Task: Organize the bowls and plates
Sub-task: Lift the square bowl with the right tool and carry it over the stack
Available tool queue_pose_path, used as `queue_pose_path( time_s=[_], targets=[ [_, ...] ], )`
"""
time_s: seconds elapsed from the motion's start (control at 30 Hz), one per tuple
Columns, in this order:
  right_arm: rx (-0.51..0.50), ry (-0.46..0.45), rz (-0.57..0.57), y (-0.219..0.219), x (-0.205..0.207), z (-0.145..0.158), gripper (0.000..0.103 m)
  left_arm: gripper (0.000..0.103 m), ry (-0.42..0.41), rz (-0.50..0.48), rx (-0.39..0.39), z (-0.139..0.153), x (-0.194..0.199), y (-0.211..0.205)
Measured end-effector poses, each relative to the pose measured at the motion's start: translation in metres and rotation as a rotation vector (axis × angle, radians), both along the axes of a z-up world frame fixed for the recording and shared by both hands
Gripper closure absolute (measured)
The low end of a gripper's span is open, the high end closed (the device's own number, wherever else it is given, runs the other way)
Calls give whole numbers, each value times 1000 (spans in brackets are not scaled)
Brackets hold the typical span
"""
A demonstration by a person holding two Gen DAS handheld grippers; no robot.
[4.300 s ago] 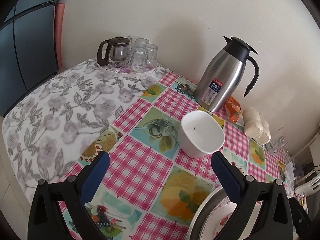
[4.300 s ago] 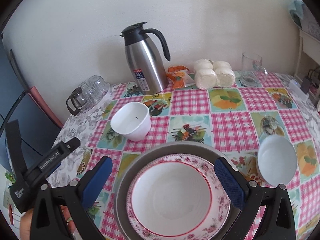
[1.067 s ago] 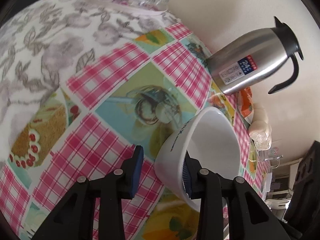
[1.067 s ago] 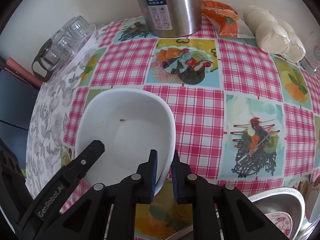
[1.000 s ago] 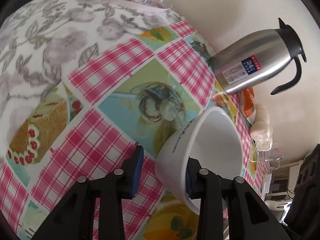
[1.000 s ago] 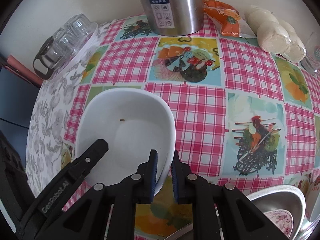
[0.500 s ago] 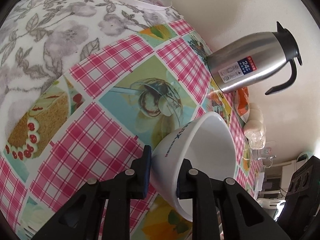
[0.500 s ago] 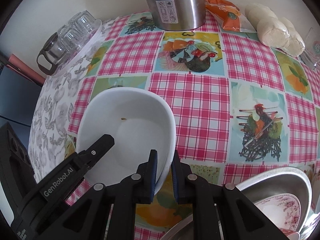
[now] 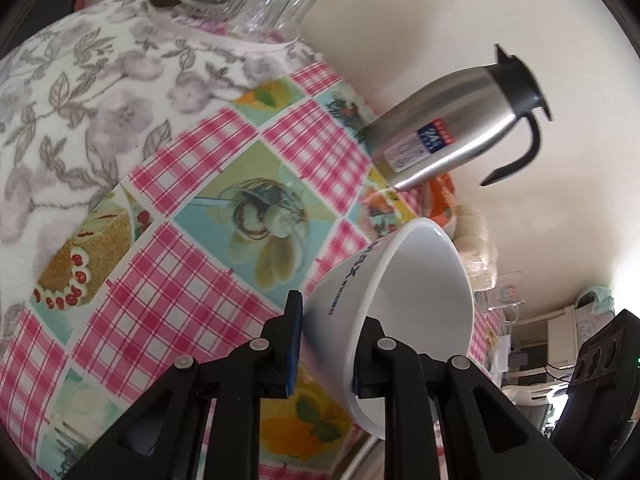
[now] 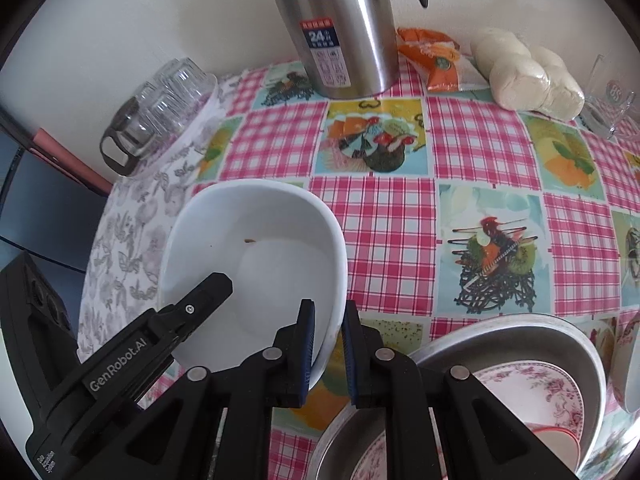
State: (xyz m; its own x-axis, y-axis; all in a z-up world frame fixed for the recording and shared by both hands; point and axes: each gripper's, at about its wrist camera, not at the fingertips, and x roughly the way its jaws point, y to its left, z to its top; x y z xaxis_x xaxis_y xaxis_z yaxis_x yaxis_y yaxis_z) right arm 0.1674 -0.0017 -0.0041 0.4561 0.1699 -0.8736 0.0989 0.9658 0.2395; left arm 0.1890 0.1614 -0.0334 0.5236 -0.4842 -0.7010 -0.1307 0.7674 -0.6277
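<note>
Both grippers hold a deep white bowl (image 10: 256,256) with blue lettering on its side, tilted just above the tablecloth. My right gripper (image 10: 328,350) is shut on the bowl's near rim, one pad inside and one outside. My left gripper (image 9: 328,352) is shut on the wall of the bowl (image 9: 420,304) from the other side. In the right wrist view, one of its fingers (image 10: 200,296) reaches inside the bowl. A metal basin (image 10: 520,336) at lower right holds a pink floral plate (image 10: 532,392).
A steel thermos jug (image 10: 340,40) stands at the back by the wall, with an orange packet (image 10: 436,60), wrapped buns (image 10: 528,72) and a glass mug (image 10: 612,100) to its right. A tray with a glass teapot and upturned glasses (image 10: 160,108) sits at the back left.
The left jaws have closed onto the bowl's wall. Both grippers have risen with the bowl, so the table looks farther away. Some seconds ago both were open and the bowl stood on the cloth.
</note>
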Motion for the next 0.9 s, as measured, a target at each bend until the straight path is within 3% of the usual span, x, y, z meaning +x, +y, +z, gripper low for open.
queue_pose_path(
  time_s=[0.33, 0.9],
  targets=[
    [33, -101, 8, -13, -36, 43, 88, 83, -93, -25, 9, 43, -27, -12],
    [117, -244, -18, -60, -113, 82, 88, 83, -231, -123, 49, 94, -91, -52]
  ],
)
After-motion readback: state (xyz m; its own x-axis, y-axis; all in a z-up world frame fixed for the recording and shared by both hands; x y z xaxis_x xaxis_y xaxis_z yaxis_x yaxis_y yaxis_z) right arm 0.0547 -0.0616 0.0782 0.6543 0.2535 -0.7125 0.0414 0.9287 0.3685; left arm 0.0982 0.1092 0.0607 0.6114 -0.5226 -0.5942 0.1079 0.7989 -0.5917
